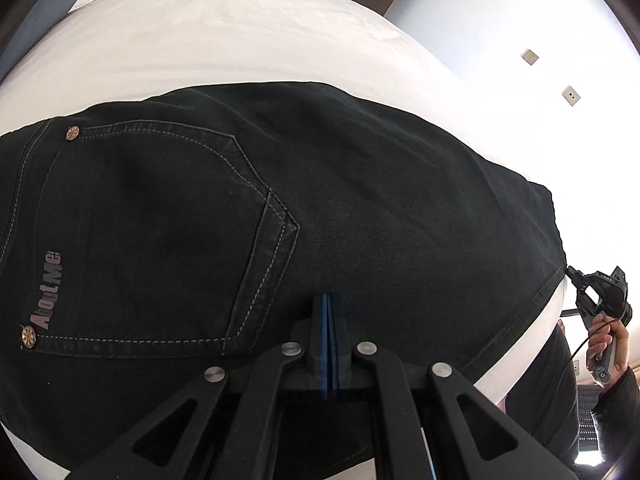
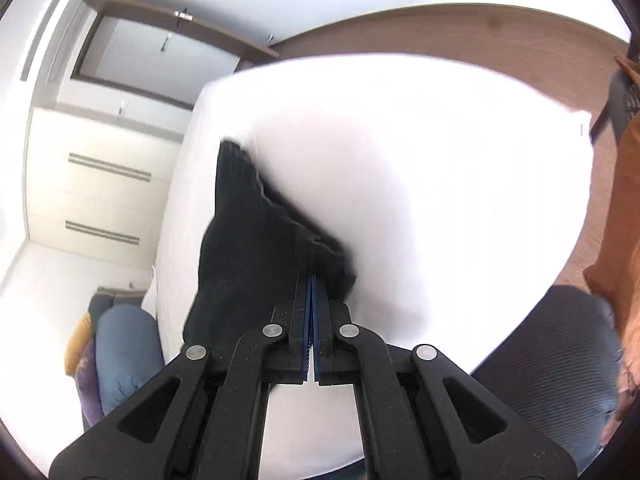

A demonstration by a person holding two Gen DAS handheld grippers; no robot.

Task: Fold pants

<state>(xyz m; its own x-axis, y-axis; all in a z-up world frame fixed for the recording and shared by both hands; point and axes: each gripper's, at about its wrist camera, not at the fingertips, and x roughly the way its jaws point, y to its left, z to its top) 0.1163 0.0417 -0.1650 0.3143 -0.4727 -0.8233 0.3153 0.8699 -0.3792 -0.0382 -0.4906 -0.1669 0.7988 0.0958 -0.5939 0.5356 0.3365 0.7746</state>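
1. My left hand-held gripper (image 1: 327,300) is clamped on the pants (image 1: 280,208) lying across the bed (image 1: 200,40).
2. My right hand-held gripper (image 2: 311,280) pinches a hem; I judge tugging could slip it.

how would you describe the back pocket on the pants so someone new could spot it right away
Start at the white bed, where the black pants lie spread across the sheet. The back pocket sits on their left part in the left wrist view. It alone has pale stitching around a pointed outline, copper rivets at two corners and grey lettering along one edge.
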